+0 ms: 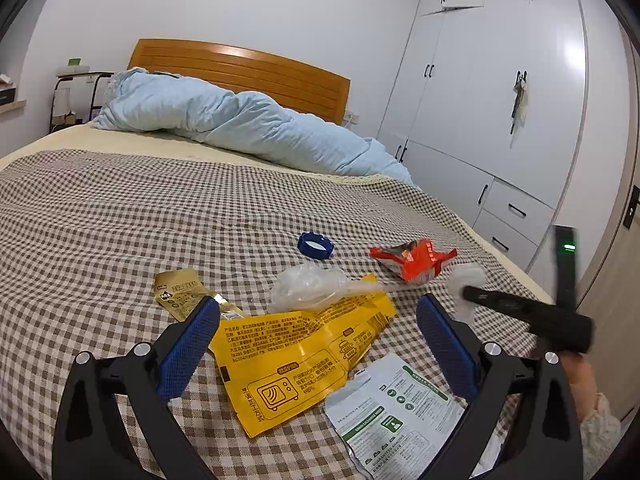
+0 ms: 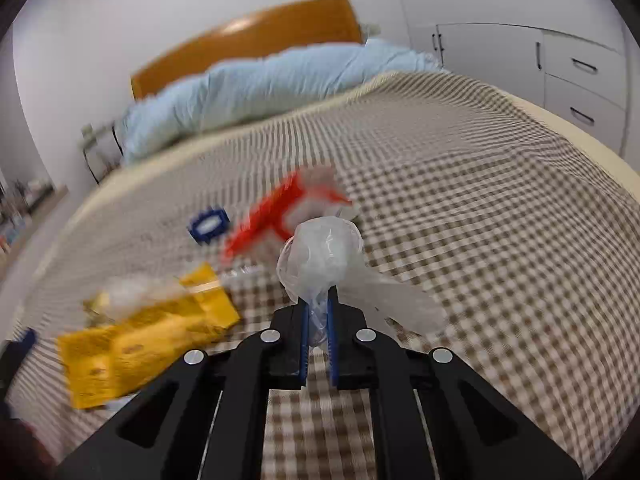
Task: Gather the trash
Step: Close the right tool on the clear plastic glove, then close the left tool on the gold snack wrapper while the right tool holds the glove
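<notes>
The right gripper (image 2: 317, 312) is pinching a crumpled clear plastic wrapper (image 2: 322, 256) between its nearly closed blue pads, lifting it just above the checked bedspread (image 2: 460, 200). The left gripper (image 1: 318, 320) is hovering with its jaws spread wide and nothing between them, just over the yellow packet (image 1: 288, 364). Beyond the yellow packet, a red wrapper (image 1: 412, 258) and a blue ring (image 1: 315, 245) are lying on the bedspread, with a white printed pouch (image 1: 392, 408) lying just beside it.

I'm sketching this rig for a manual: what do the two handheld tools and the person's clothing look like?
Both tools, left tool and right tool, are matte black, with angular linkage arms carrying round silver pivot bolts. Their fingers end in blue pads with a fine textured grid. The right tool's body shows a small green light. A cream, lacy-textured sleeve is visible. No cables show.
</notes>
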The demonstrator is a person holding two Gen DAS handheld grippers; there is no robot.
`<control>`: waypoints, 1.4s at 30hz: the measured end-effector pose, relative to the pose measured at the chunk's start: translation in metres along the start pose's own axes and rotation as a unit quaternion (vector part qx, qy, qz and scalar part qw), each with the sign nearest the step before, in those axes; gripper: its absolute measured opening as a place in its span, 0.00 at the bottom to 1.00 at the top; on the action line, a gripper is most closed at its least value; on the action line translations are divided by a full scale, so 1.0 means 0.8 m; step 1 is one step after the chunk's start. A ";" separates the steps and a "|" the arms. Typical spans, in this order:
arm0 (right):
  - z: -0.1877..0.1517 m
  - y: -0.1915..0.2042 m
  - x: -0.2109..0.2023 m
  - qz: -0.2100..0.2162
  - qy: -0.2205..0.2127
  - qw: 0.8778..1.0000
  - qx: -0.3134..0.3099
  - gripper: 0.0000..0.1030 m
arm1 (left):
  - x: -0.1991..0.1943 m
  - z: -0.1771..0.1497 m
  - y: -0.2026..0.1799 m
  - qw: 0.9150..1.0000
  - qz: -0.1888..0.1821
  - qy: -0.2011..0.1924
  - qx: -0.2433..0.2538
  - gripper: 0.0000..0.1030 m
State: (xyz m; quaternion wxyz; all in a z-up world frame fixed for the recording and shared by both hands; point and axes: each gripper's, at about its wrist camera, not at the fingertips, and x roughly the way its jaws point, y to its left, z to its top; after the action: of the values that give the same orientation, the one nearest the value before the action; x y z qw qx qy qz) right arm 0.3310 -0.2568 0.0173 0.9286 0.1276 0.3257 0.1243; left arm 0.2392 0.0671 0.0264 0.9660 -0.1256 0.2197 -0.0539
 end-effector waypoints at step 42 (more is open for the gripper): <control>0.018 -0.016 -0.099 -0.051 -0.140 0.989 -0.023 0.07 | 0.119 0.017 0.149 0.946 0.049 0.187 -0.261 0.57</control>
State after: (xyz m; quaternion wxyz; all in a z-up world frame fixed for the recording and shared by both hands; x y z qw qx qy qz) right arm 0.2821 -0.2962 0.0698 0.9728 0.1052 0.1956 0.0654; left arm 0.3360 0.1695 -0.0327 0.8424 -0.3497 0.4088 0.0298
